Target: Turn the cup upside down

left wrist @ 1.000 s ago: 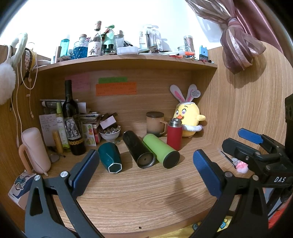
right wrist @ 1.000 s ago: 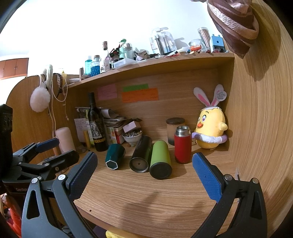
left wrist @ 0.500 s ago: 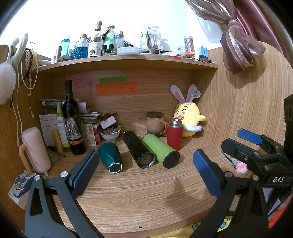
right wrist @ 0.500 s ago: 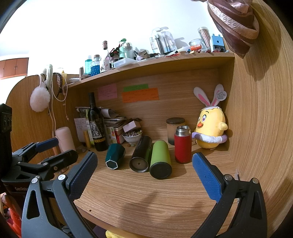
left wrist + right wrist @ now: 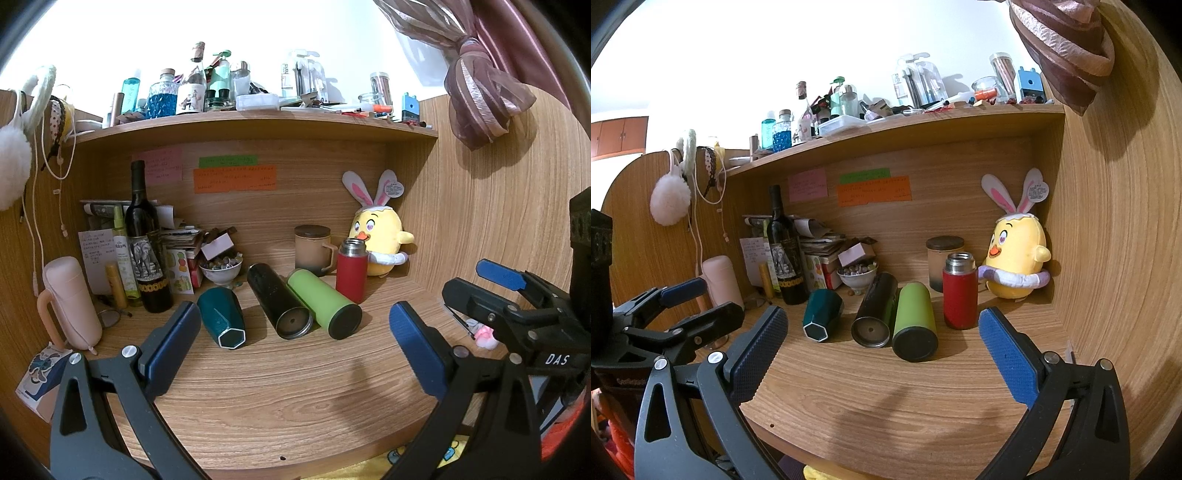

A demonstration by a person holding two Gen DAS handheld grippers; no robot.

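left hand-held gripper (image 5: 291, 347) spread wide, holding nothing, hovering over the near part of the wooden table (image 5: 295, 398). right hand-held gripper (image 5: 882, 350) also spread wide and empty, near edge of table; its body shows at the right in the left wrist view. three cups lie on their sides mid-table in a row: teal faceted cup (image 5: 221, 321) leftmost, black cup (image 5: 279, 301) in the middle, green cup (image 5: 323, 302) to its right, touching or just beside the black one, bases facing near. red flask (image 5: 351, 269) stands upright just right of and behind the green cup. brown lidded mug (image 5: 313, 245) farther back, yellow chick plush (image 5: 376, 240) in the far right corner. wine bottle (image 5: 146, 243) upright at far left, pink case (image 5: 70, 299) left of it. both grippers well apart from all cups.
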